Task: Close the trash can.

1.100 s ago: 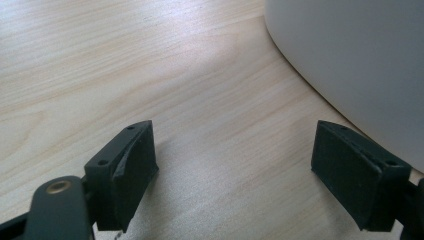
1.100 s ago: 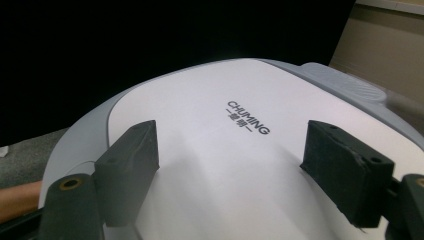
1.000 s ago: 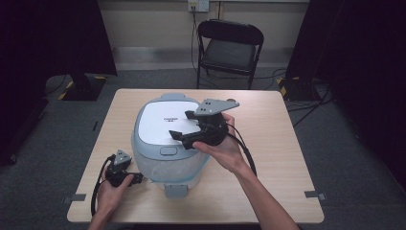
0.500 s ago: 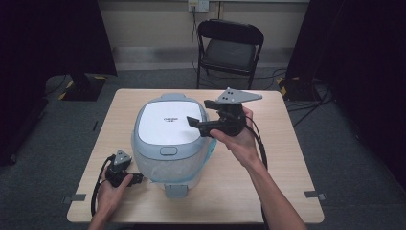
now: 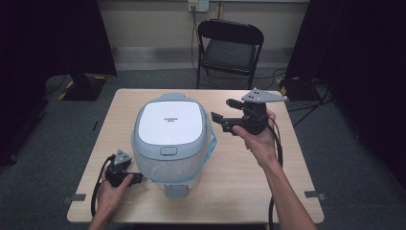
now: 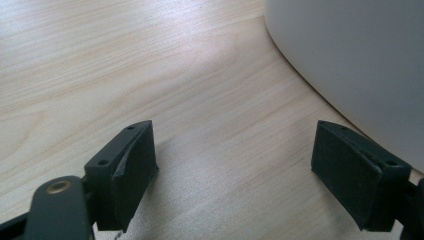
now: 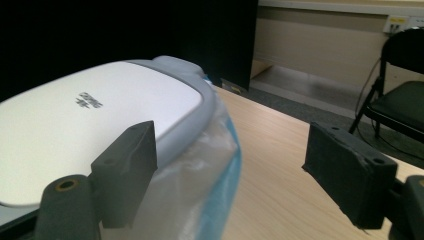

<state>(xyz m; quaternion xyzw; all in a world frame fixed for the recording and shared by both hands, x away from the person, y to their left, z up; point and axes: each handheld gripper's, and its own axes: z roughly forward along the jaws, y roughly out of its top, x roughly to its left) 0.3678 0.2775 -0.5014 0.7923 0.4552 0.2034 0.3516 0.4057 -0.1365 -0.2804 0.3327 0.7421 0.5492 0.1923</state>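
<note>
right gripper (image 5: 221, 111): jaws apart, empty, beside rice cooker (image 5: 171, 139) lid | left gripper (image 5: 135, 178): jaws apart, at its base

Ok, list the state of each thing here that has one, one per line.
rice cooker: lid shut, upright on the table, wrapped in clear plastic.
left claw: open, empty, low beside the cooker.
right claw: open, empty, raised beside the lid.
folding chair: unfolded, empty.

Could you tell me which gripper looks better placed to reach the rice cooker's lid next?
Probably the right gripper: it is raised beside the rice cooker's lid, open and facing it, while the left gripper sits low on the table.
</note>
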